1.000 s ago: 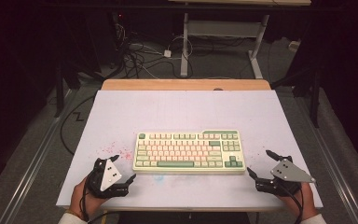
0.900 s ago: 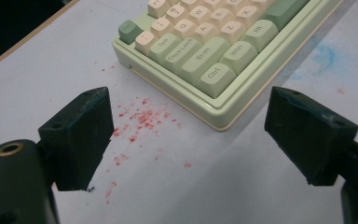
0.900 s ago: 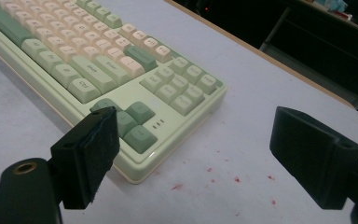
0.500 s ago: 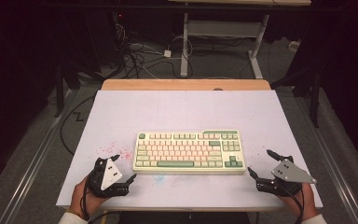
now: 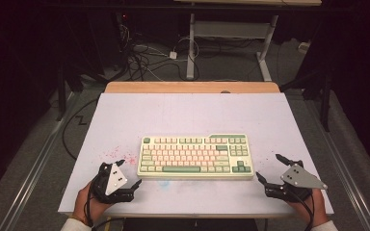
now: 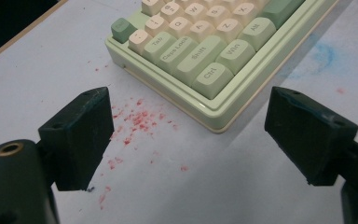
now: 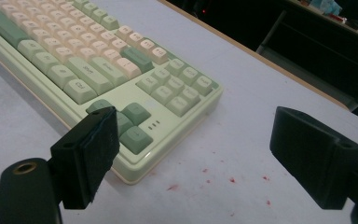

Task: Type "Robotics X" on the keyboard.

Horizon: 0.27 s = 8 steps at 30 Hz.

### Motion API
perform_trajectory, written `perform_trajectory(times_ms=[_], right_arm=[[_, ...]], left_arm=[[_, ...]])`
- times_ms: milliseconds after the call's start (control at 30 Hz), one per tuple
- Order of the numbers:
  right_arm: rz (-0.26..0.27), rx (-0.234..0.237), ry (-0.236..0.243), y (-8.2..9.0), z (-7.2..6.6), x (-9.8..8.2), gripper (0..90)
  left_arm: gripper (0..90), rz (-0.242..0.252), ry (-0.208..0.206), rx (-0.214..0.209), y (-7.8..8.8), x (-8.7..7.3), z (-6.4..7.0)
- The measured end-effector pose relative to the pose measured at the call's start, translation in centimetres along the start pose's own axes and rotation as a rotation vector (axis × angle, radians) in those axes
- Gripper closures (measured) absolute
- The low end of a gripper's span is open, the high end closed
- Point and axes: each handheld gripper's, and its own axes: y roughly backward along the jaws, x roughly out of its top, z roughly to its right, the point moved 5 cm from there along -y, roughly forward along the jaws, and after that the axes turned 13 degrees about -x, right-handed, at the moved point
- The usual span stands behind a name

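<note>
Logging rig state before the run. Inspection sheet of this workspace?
Surface: white table, red specks near the keyboard's left end, faint blue smudge.
Job's things: green and cream keyboard, flat, centred, untouched.
Clutter: nothing seen.
Grippers: left tool and right tool both open, each off one keyboard end, holding nothing.
Cables: a tangle on the floor behind the table.
Surroundings: dark room, desk frame behind.

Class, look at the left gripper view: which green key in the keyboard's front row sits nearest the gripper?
The Ctrl key, at the front corner of the keyboard. Win and Alt sit farther along that row; Shift lies a row behind.
</note>
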Motion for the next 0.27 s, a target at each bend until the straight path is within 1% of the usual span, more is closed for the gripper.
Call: perform_trajectory(times_ms=[267], right_arm=[[-0.006, 0.011, 0.003, -0.28, -0.31, 0.03, 16.0]], left_arm=[[14.8, -0.008, 0.004, -0.003, -0.12, -0.09, 0.11]])
